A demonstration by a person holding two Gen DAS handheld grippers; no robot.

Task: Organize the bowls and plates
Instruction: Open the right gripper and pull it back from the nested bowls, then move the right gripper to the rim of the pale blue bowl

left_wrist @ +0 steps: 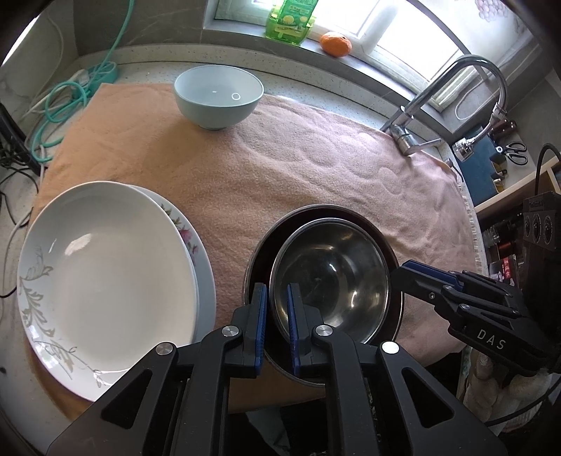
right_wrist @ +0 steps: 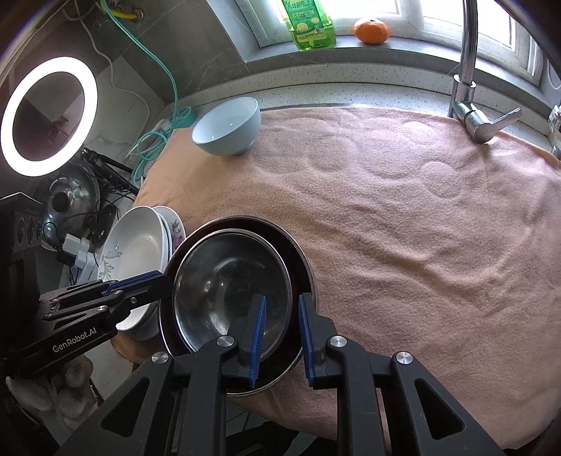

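Steel bowl [left_wrist: 329, 277] sits nested in a darker bowl [left_wrist: 322, 212] at lower centre, its rim straddled by left gripper [left_wrist: 277, 329] (nearly closed on it) and right gripper [right_wrist: 282, 336], whose jaws are loosening; plates [left_wrist: 105, 280] stacked lower left.

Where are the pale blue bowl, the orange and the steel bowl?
Pale blue bowl [left_wrist: 218, 92]: left wrist view, inside bottom.
Orange [right_wrist: 371, 31]: right wrist view, front skin.
Steel bowl [left_wrist: 333, 277]: left wrist view, inner floor.
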